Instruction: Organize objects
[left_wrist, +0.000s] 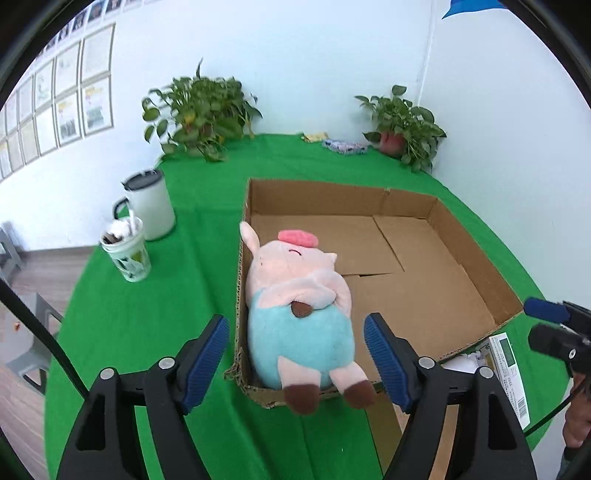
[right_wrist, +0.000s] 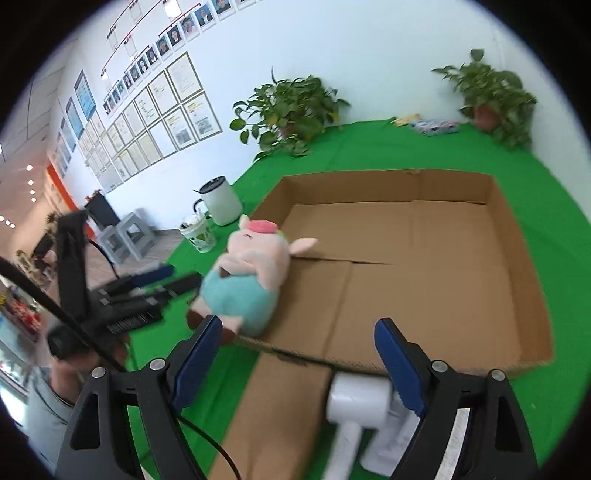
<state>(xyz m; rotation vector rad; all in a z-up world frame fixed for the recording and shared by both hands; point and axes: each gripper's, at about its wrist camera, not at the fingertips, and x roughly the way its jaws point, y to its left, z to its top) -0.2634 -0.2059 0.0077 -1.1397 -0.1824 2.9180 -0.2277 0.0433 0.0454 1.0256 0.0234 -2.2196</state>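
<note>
One pig (left_wrist: 299, 310) in box (left_wrist: 476, 254), 9 o'clock side | soft, light; pinch belly | left gripper (left_wrist: 295, 360), right gripper (right_wrist: 299, 365): jaws apart, empty

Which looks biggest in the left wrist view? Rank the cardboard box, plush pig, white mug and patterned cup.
1. cardboard box
2. plush pig, though it lies nearest the camera
3. white mug
4. patterned cup, close to the mug in apparent size, so that order is unsure

- Two potted plants stand at the far edge of the green tablecloth (left_wrist: 177, 295): one (left_wrist: 201, 114) on the left, one (left_wrist: 402, 127) in the right corner.
- Framed papers (right_wrist: 162, 107) cover the white wall.
- Grey stools (right_wrist: 127, 236) stand on the floor.
</note>
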